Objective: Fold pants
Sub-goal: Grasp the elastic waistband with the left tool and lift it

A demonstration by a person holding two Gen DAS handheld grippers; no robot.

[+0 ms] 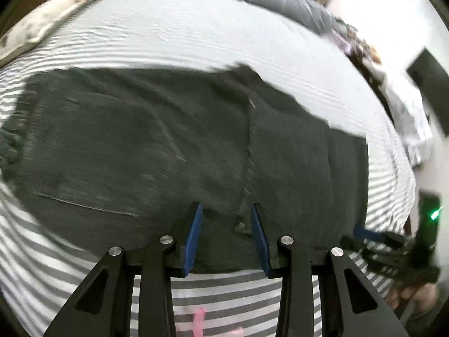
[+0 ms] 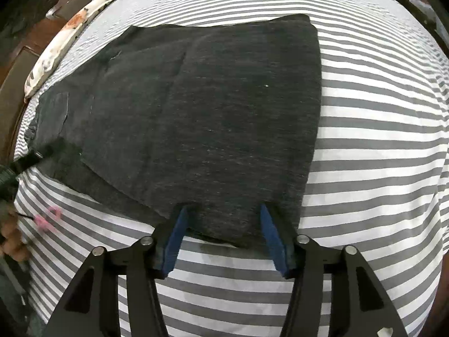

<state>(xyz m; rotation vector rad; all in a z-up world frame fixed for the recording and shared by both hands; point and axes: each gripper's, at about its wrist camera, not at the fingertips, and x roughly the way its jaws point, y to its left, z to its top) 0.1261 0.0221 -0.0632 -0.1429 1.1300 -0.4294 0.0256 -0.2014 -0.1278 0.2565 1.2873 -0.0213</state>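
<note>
- The dark pants lie flat on the striped bedsheet, already doubled over, one layer offset on the other.
- Our right claw is spread over the near edge, blue pads clear of the cloth and pinching nothing.
- Our left claw also stands apart, straddling a seam near the same edge; nothing is gripped.
- For the next fold, we judge it best to pinch both layers together at matching spots, lift evenly, and carry the edge across without dragging the lower layer.
</note>
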